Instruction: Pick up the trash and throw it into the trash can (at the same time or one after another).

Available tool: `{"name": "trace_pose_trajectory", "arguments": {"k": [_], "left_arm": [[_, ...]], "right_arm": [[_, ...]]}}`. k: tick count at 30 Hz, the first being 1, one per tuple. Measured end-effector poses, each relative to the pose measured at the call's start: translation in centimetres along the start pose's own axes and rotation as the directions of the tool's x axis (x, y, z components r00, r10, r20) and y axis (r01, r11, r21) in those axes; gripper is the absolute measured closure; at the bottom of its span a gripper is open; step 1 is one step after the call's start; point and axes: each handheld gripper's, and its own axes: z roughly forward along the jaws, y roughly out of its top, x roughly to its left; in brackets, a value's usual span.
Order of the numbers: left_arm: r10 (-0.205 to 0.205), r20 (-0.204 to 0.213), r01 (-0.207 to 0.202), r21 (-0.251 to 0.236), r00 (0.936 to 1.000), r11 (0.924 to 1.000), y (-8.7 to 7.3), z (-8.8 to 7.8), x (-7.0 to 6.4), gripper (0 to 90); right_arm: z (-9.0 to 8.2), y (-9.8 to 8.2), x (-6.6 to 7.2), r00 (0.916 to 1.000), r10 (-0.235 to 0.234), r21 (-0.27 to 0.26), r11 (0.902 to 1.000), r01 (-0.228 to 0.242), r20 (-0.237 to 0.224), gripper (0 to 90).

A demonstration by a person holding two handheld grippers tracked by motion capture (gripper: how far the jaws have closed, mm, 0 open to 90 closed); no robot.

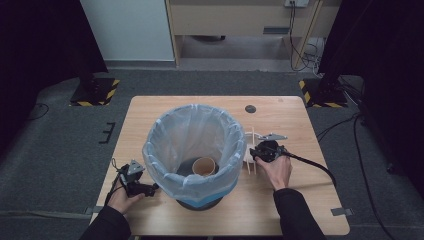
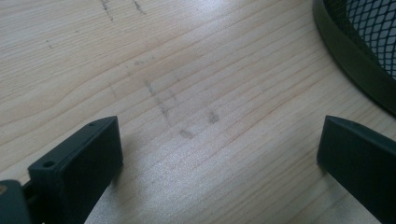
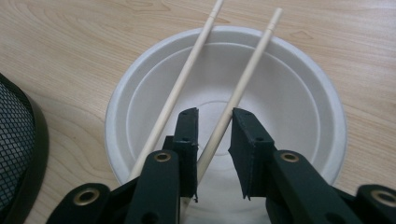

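A white paper bowl (image 3: 289, 107) sits on the wooden table (image 1: 280, 210) just right of a mesh bin (image 1: 192, 145) lined with a pale plastic bag. Two wooden chopsticks lie across the bowl, a left one (image 3: 187, 70) and a right one (image 3: 254, 60). My right gripper (image 3: 215, 114) hangs low over the bowl, its jaws either side of the right chopstick with a gap still showing, so it is open. A brown paper cup (image 1: 204, 166) lies in the bin. My left gripper (image 2: 219, 140) rests wide open on bare wood at the bin's left, nothing between its jaws.
The bin's dark base rim (image 2: 355, 51) stands close to the left gripper, and the mesh wall (image 3: 18, 140) is close beside the bowl. A small dark disc (image 1: 250, 108) lies at the table's far side. Bare wood stretches along the near edge.
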Motion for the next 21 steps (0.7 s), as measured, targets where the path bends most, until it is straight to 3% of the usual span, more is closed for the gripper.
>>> {"name": "trace_pose_trajectory", "arguments": {"k": [7, 15, 21], "left_arm": [[0.000, 0.000, 0.000, 0.000, 1.0000, 1.0000, 0.0, 0.0, 0.0, 0.0], [0.000, 0.000, 0.000, 0.000, 1.0000, 1.0000, 0.0, 0.0, 0.0, 0.0], [0.000, 0.000, 0.000, 0.000, 1.0000, 1.0000, 0.0, 0.0, 0.0, 0.0]], "right_arm": [[-0.1, 0.0, 0.0, 0.9995, 0.029, 0.027, 0.9992, -0.029, 0.016, 85.2], [-0.3, 0.1, -0.1, 0.9995, 0.026, 0.026, 0.9993, -0.026, 0.019, 85.7], [-1.2, 0.6, -0.6, 0.9992, 0.040, -0.019, 0.9990, -0.040, 0.007, 85.7]]}}
